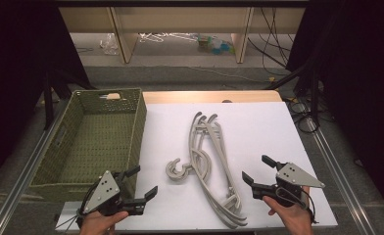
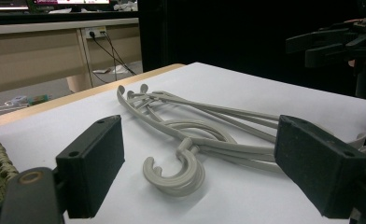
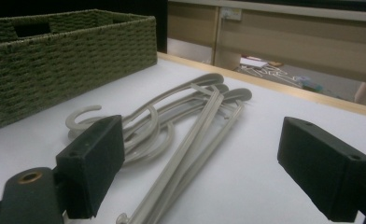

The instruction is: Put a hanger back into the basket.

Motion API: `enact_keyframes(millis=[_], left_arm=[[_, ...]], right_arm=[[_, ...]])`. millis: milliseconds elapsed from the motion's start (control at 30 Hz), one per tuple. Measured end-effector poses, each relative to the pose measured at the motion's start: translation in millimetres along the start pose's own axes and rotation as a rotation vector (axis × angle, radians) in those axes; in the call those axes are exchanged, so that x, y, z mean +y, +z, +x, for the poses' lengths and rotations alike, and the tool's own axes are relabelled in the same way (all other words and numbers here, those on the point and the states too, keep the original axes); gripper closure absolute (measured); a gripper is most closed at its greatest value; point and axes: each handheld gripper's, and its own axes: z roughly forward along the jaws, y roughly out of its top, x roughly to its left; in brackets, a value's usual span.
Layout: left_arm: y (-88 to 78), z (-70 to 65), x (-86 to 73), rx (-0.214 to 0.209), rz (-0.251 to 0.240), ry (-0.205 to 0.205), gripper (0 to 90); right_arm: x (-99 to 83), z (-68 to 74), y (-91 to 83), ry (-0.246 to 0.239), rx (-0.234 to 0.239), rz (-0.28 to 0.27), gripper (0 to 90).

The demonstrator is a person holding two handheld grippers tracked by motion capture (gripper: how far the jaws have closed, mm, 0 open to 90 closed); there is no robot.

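**Hangers lie between two open grippers, long axis running away from the person**

Black jaws of the left gripper [image 1: 140,182] stand wide apart with nothing between them, and those of the right gripper [image 1: 256,170] are spread just as wide and equally empty. Between the two hands, on the white table top [image 1: 258,127], rests a stack of grey plastic hangers [image 1: 210,161]. The stack's long axis runs from the near edge toward the far edge of the table, slightly slanted, with the hooks [image 1: 179,171] curling out to the left side, toward the woven basket [image 1: 94,100].

From the left gripper the hooks lie just ahead and to its right, near but not touching. From the right gripper the long bars [image 3: 190,149] lie just to its left, with the near ends of the hangers [image 1: 231,215] close by. The right gripper looks nearer the bars, the left nearer the hooks and the basket.
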Motion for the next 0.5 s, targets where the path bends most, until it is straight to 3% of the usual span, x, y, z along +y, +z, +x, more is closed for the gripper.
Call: enact_keyframes(millis=[200,433,500], left_arm=[[0.3,-1.7,-0.2,0.0,-0.002,-0.008,15.7],[0.3,-1.7,-0.1,0.001,-0.003,-0.005,15.7],[0.6,-3.0,-0.5,0.001,-0.001,-0.021,15.7]], right_arm=[[0.4,3.7,1.6,-0.004,-0.004,0.017,15.9],[3.0,11.3,4.0,-0.021,0.023,0.049,16.1],[4.1,14.5,5.2,-0.024,0.034,0.048,16.1]])
